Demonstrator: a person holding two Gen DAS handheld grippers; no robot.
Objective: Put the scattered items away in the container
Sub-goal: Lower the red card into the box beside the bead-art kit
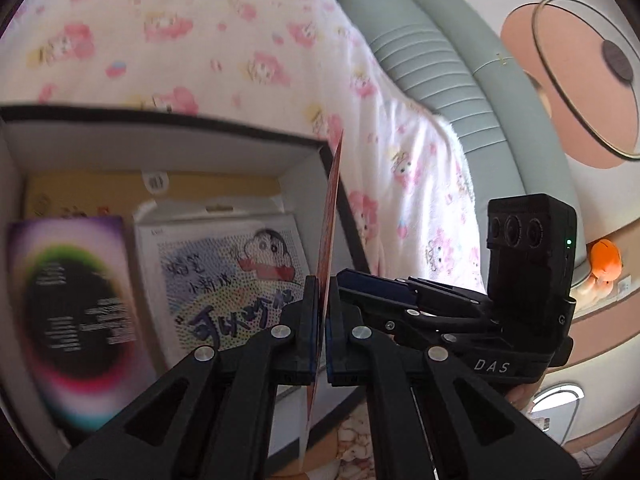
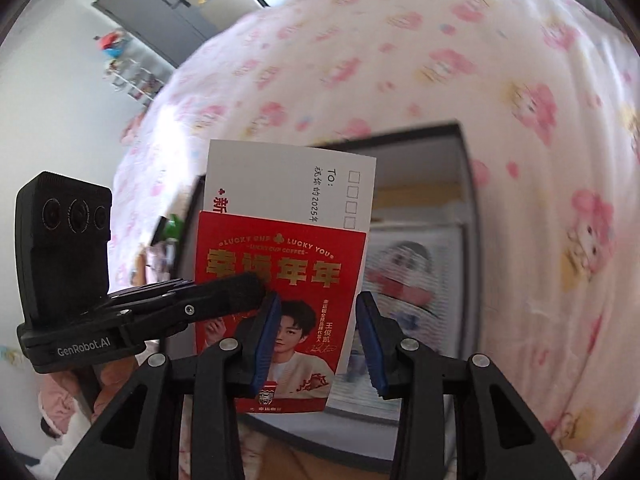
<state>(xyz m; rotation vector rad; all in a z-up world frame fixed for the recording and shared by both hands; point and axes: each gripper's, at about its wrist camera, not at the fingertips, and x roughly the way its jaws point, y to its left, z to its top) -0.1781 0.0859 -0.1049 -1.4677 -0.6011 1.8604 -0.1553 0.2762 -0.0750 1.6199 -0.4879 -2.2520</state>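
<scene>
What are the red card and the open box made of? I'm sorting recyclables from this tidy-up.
Red card: looks like thin glossy printed card; it stands stiff and flat in the left gripper, edge-on thin. Box: likely rigid paperboard, matte white walls with a dark rim, though plastic can't be excluded.

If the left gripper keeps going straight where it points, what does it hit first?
Probably the open box: the left gripper, shut on the red card, aims near its right wall, above the cartoon sheet inside. Depth is unclear.
</scene>
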